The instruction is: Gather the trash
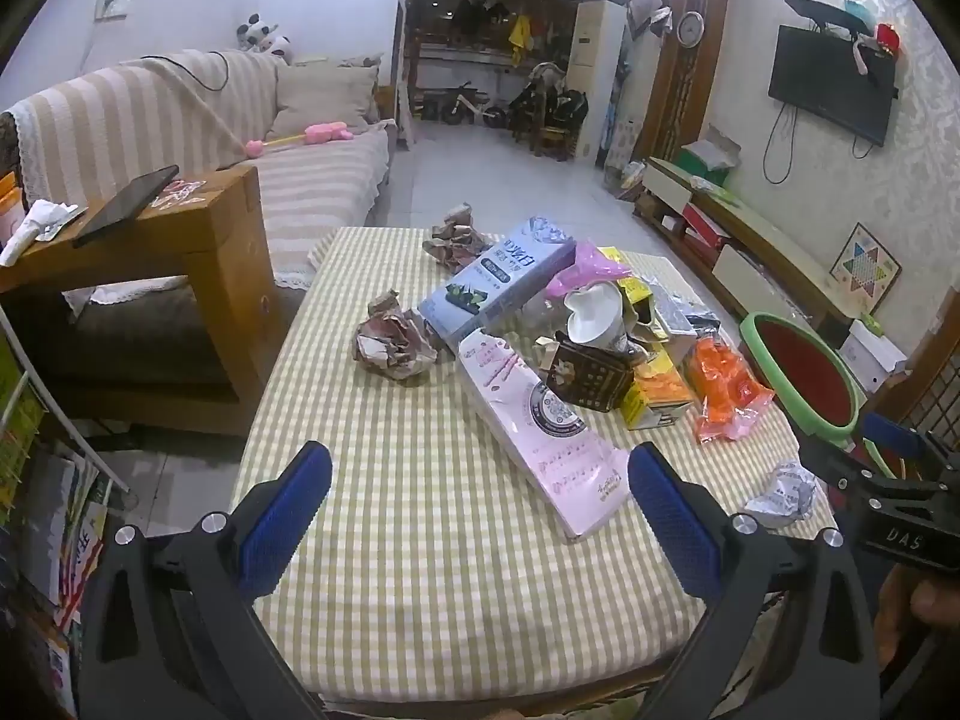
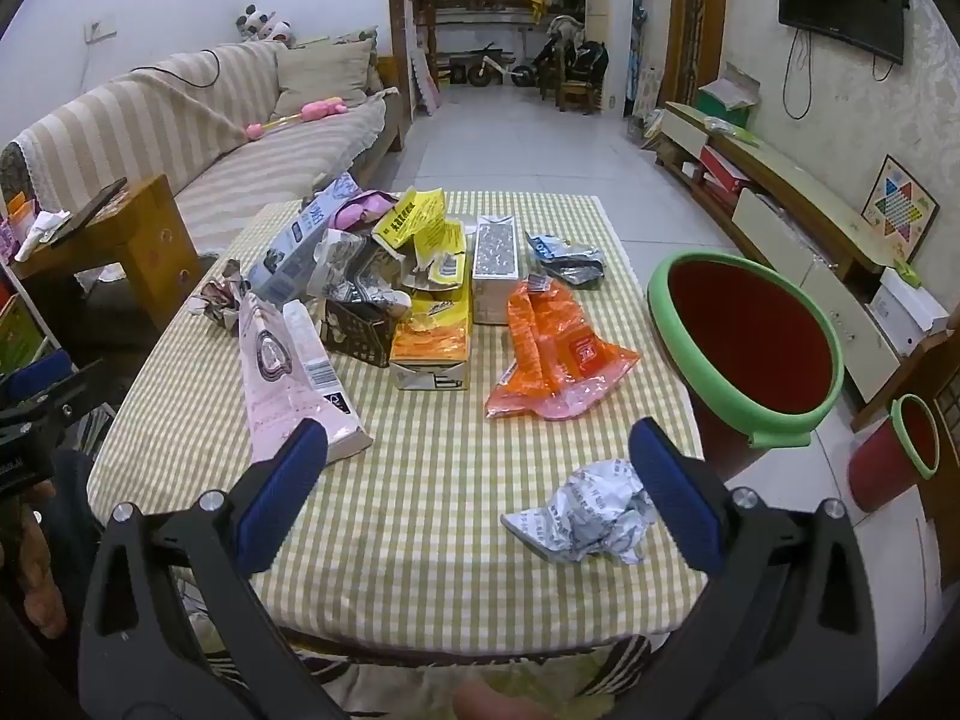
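Observation:
Trash lies piled on a checked table [image 1: 420, 540] [image 2: 420, 510]: a long pink carton [image 1: 534, 426] [image 2: 282, 384], a blue box [image 1: 498, 276] [image 2: 300, 246], brown paper wads [image 1: 393, 342], an orange wrapper [image 1: 723, 390] [image 2: 552, 348], yellow cartons [image 2: 432, 330] and a crumpled white paper [image 1: 780, 495] [image 2: 591, 510]. A red bin with a green rim [image 1: 804, 372] [image 2: 750, 336] stands off the table's right side. My left gripper [image 1: 480, 492] hangs open over the near table, empty. My right gripper [image 2: 480, 468] is open too, the white paper lying by its right finger [image 2: 672, 492], untouched.
A striped sofa [image 1: 180, 114] and a wooden side table [image 1: 150, 252] with a phone stand to the left. A second, smaller red bin [image 2: 894, 450] sits on the floor at right, beyond it a low TV cabinet [image 2: 780, 204]. Tiled floor stretches behind the table.

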Available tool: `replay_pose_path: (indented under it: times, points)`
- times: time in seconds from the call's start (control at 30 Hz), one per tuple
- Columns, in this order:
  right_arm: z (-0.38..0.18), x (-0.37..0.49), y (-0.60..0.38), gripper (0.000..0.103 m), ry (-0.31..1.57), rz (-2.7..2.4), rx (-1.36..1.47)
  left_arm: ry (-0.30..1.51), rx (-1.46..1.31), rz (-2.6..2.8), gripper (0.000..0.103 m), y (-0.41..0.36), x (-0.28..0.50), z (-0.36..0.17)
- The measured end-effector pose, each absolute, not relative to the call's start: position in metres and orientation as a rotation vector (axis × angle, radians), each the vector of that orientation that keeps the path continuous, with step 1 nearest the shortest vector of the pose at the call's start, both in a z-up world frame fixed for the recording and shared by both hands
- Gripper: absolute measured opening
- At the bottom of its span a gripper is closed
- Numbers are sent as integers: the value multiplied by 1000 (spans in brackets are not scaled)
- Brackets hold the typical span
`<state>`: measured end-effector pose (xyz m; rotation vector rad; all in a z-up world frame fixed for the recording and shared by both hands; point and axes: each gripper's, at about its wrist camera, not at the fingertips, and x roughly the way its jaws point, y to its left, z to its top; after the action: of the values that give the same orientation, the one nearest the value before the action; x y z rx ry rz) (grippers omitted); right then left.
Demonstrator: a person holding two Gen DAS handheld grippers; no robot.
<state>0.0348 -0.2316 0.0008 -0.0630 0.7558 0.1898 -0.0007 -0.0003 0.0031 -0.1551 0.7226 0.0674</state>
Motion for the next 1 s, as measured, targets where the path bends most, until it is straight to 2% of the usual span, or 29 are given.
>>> replay_pose_path:
  times: [1.0]
  points:
    - [3,38,-229,99,756,222,-58,720,-146,71,95,-2,0,3]
